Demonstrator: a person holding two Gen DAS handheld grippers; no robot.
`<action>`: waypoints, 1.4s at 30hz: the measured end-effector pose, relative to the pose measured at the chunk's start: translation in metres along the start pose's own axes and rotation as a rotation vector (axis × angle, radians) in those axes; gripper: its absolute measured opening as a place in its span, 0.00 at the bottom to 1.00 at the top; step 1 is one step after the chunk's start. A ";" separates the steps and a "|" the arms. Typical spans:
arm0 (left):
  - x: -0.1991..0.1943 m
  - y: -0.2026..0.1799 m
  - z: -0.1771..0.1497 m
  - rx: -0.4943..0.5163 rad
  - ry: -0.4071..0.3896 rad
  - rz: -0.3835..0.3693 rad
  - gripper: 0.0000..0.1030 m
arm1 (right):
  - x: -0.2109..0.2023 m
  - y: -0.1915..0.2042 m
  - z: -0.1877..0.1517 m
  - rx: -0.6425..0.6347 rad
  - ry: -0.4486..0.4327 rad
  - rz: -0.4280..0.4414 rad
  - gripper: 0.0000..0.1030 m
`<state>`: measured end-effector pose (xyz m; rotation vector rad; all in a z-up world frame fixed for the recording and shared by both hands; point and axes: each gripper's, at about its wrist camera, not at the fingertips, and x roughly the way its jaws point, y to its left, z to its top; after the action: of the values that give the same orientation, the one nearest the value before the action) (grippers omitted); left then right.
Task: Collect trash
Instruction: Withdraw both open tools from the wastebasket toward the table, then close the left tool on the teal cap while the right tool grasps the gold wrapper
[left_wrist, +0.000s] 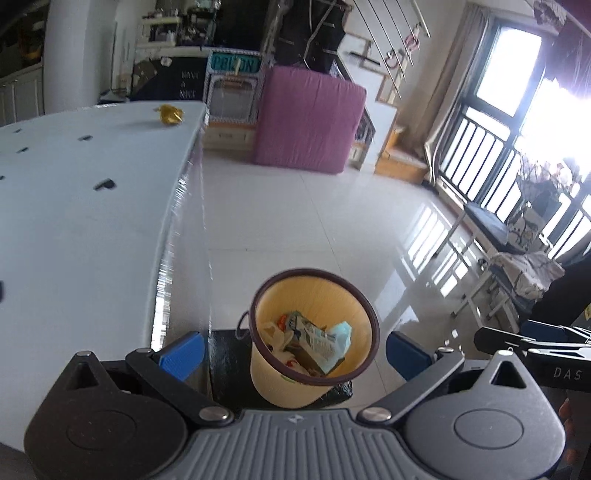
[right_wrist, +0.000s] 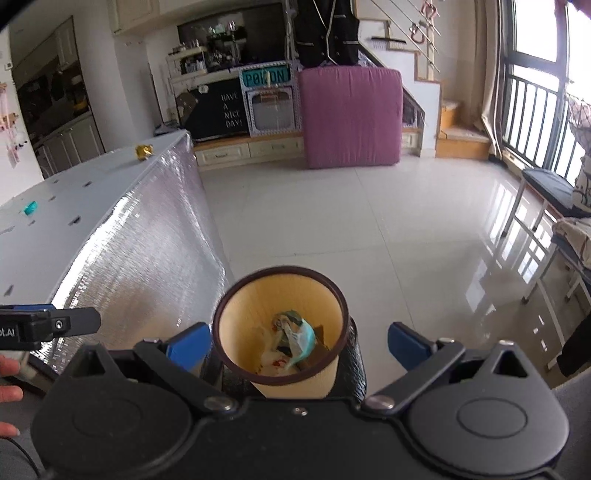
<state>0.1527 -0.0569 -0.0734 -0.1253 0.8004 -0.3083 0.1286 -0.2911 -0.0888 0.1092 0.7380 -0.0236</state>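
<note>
A yellow waste bin (left_wrist: 280, 376) with a dark rim stands on a black stool beside the white table; it holds several crumpled wrappers (left_wrist: 314, 341). It also shows in the right wrist view (right_wrist: 325, 373), with the wrappers (right_wrist: 295, 338) inside. My left gripper (left_wrist: 295, 349) is open and empty, hovering over the bin. My right gripper (right_wrist: 297, 347) is open and empty, also above the bin. A gold wrapper (left_wrist: 169, 114) lies at the table's far end; it also shows in the right wrist view (right_wrist: 143, 151). A small teal scrap (right_wrist: 30, 208) lies on the table.
The white table (left_wrist: 74, 221) with a foil-covered side (right_wrist: 147, 258) is to the left. A pink mattress (right_wrist: 351, 114) leans at the back. Glossy tile floor (right_wrist: 369, 221) stretches ahead. A bench (right_wrist: 546, 192) and window railing stand at the right.
</note>
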 end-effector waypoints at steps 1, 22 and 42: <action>-0.004 0.003 0.000 -0.006 -0.010 0.003 1.00 | -0.003 0.004 0.001 -0.004 -0.010 0.005 1.00; -0.078 0.162 0.042 -0.156 -0.234 0.198 1.00 | 0.028 0.138 0.059 -0.141 -0.128 0.158 1.00; -0.033 0.327 0.166 -0.276 -0.285 0.481 1.00 | 0.159 0.253 0.190 -0.179 -0.211 0.279 1.00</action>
<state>0.3243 0.2623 -0.0100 -0.2244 0.5630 0.2729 0.3888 -0.0573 -0.0326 0.0366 0.5063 0.2923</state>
